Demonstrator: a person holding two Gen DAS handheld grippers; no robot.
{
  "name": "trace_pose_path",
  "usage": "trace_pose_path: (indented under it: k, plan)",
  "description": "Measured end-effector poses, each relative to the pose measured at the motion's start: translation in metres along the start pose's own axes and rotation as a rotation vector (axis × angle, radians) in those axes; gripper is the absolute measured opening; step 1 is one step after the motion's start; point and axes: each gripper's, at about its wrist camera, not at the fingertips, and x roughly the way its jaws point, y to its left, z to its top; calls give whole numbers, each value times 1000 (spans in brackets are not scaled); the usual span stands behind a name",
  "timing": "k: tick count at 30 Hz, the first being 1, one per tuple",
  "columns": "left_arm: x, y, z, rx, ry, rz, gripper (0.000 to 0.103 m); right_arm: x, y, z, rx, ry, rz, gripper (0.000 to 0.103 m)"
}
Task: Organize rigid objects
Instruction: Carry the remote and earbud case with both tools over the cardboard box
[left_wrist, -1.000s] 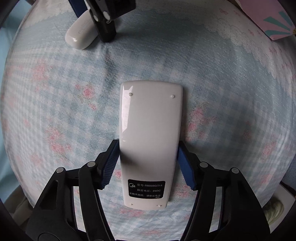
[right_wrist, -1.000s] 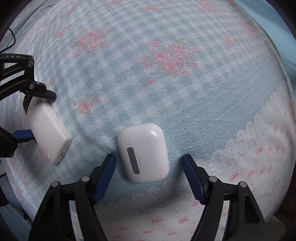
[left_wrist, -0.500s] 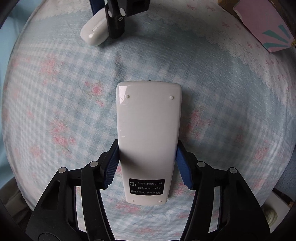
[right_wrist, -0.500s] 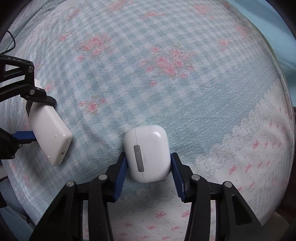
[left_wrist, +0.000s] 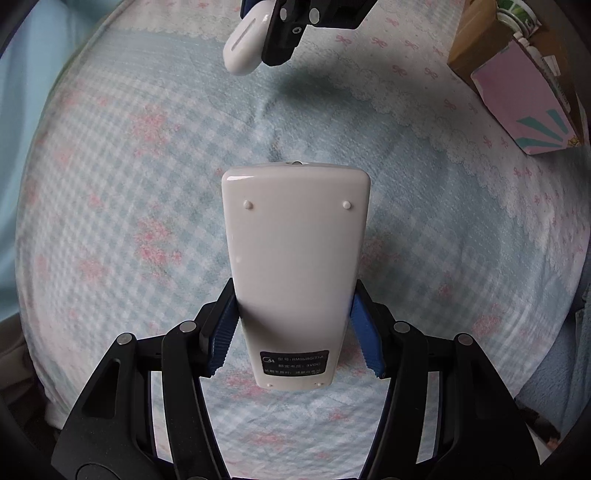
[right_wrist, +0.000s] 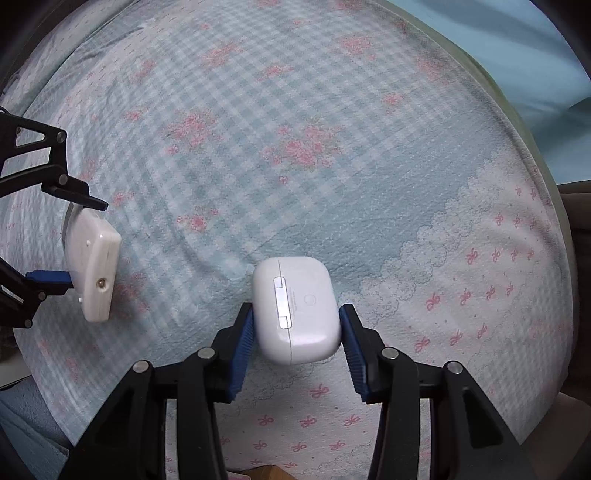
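A white remote control, back side up with a black label, hangs above the bedspread, and my left gripper is shut on its lower half. A white earbud case, hinge side up, is clamped between the blue pads of my right gripper and is lifted off the cloth. In the left wrist view the right gripper and the earbud case appear at the top. In the right wrist view the remote control and the left gripper show at the left edge.
A blue checked bedspread with pink flowers and a white lace-print border lies under both grippers. A pink box and a brown cardboard box stand past the bed's edge at the upper right of the left wrist view.
My right gripper shut on the earbud case, which lay between open jaws a second ago. Both grippers then rose, carrying the case and the remote off the bedspread.
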Motion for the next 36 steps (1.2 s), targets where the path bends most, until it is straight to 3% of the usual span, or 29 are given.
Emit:
trace_pose_path:
  k: [6, 8, 9, 15, 21, 28, 36]
  plan:
    - [-36, 7, 3, -25, -22, 4, 54, -39, -4, -10, 36, -30, 5, 38]
    - [-53, 5, 4, -33, -31, 5, 54, -53, 1, -22, 55, -40, 18, 21]
    - [-56, -2, 4, -36, -35, 8, 54, -58, 1, -30, 76, -46, 35, 19]
    - [-83, -24, 5, -57, -64, 15, 54, -66, -1, -58, 210, -96, 106, 19]
    - [-122, -52, 14, -47, -112, 31, 54, -106, -8, -99, 322, -157, 141, 19]
    - [-181, -104, 42, 10, -175, 53, 54, -173, -10, -173, 406, -243, 116, 19]
    - [-220, -186, 95, 128, -227, 55, 54, -224, -14, -289, 533, -311, 56, 19]
